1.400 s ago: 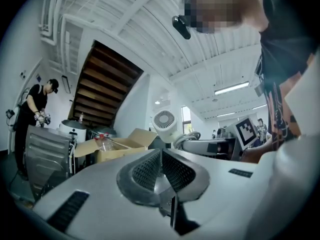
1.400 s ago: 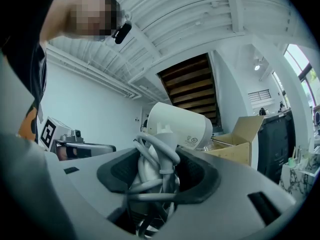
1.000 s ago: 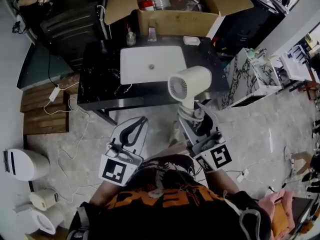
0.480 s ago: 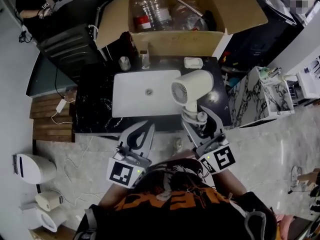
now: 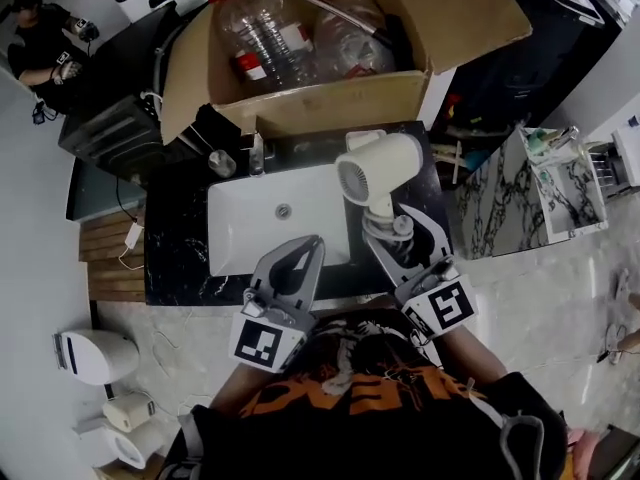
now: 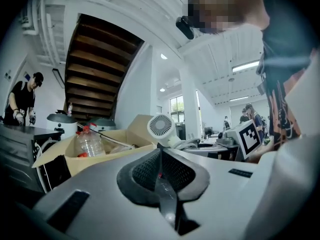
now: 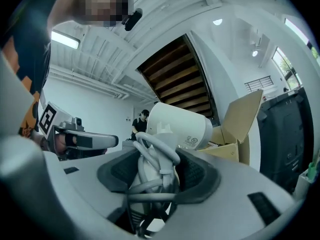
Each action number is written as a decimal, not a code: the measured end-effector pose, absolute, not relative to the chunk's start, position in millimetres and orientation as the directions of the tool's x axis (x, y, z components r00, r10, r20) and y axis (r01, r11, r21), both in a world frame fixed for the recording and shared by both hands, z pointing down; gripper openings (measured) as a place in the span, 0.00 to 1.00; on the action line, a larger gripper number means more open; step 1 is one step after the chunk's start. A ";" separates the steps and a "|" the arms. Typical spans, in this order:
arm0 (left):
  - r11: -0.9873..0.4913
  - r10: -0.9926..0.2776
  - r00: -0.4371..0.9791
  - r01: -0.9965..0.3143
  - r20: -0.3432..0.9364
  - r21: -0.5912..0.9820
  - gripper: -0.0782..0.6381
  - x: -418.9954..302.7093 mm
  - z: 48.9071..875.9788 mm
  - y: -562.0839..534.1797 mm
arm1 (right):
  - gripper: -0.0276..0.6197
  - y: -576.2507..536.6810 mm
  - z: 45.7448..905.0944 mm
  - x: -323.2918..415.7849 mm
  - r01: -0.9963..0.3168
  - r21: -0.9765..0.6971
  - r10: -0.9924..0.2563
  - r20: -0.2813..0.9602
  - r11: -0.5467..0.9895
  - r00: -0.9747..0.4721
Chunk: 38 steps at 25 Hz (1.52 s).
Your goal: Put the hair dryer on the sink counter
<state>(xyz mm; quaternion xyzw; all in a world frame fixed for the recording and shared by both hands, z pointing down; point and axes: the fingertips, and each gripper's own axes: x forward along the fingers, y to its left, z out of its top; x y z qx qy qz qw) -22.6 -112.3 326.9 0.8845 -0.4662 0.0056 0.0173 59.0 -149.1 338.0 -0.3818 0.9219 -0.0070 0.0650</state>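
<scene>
Print on hair dryer (image 7: 180, 126) illegible.

Handle of dryer (image 5: 385, 163) hidden under cord (image 7: 155, 156), label (image 7: 192, 141) on dryer unreadably small, sink (image 5: 260, 240) rim partly behind dryer, box (image 5: 330, 103) beyond dryer cut at top edge.

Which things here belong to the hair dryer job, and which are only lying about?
Job: white plastic hair dryer, right gripper clamped on its handle, black marble sink counter.
Lying about: open brown cardboard box, clear plastic bottle inside it, shut left gripper.
</scene>
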 end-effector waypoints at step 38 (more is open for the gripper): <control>-0.551 -0.832 0.553 -0.833 0.034 0.059 0.15 -12.8 372.0 -196.0 | 0.41 -226.7 427.8 95.0 -0.770 -0.078 -0.764 0.096 0.634 -0.638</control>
